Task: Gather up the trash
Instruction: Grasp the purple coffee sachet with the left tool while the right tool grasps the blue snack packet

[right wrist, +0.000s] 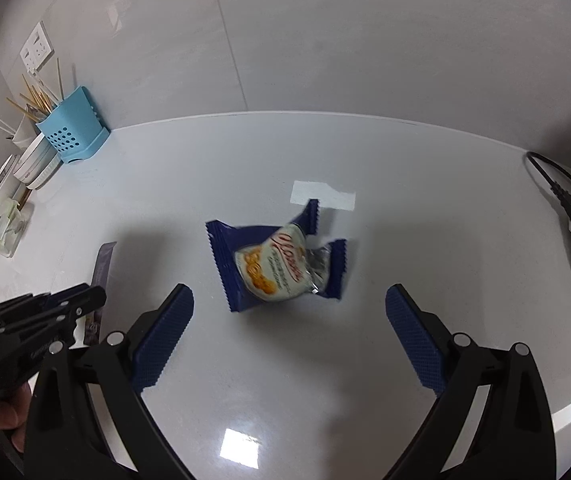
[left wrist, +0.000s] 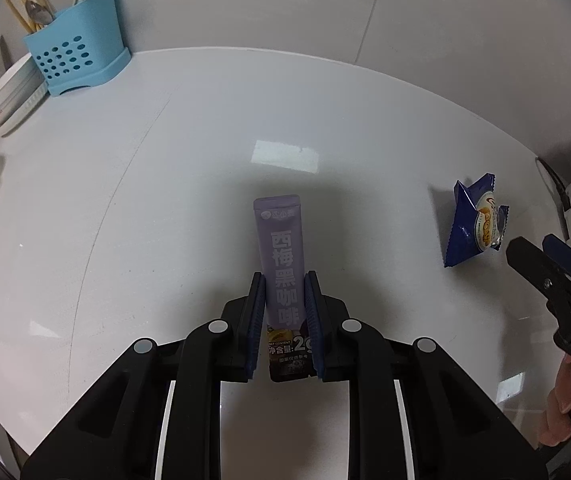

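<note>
Two grippers, left gripper (left wrist: 284,280) jaws clamping purple sachet (left wrist: 281,256), right gripper (right wrist: 289,300) jaws wide

The left wrist camera is looking steeply down along the left gripper (left wrist: 284,280) at the glossy white countertop (left wrist: 189,152), sitting close above it, with the tiled wall beyond the fingertips. The right wrist camera is looking down likewise along the right gripper (right wrist: 289,300). Both views are sharing the perforated light-blue plastic utensil holder (left wrist: 75,54) far off to the upper left, the crumpled dark-blue snack wrapper (left wrist: 473,224) and the slim purple coffee sachet (left wrist: 281,256), and each is catching the other gripper at its edge.
</note>
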Available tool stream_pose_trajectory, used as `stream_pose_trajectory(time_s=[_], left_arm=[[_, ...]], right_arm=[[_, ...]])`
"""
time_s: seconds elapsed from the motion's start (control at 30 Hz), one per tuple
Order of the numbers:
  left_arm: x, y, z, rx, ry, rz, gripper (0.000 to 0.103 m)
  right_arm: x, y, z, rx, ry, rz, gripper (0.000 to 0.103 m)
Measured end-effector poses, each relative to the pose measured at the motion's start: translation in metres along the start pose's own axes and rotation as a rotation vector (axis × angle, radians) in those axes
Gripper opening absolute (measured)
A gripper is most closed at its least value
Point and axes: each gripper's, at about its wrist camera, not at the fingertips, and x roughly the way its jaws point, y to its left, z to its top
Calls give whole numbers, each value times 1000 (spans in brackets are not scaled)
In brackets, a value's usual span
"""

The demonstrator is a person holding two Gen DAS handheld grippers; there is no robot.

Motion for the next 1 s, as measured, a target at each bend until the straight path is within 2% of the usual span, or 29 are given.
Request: stream_pose_trajectory(time_s=[0.37,0.73,0.77,0.87,1.0], left_arm=[[-9,23,-9,-35,4,4,19],[-11,29,-9,-37,2,-7,19],[-11,29,-10,-38,2,-7,19],[-11,31,-11,-41,4,-9,19],[-11,32,-11,-42,4,-11,19]], right_arm=[[32,20,17,-23,60,-27,93],[56,22,22,-26,109,-47,93],[57,22,23,-24,110,-49,91],[59,21,23,-25,124,-42,77],[57,20,22,-18,121,-35,71]])
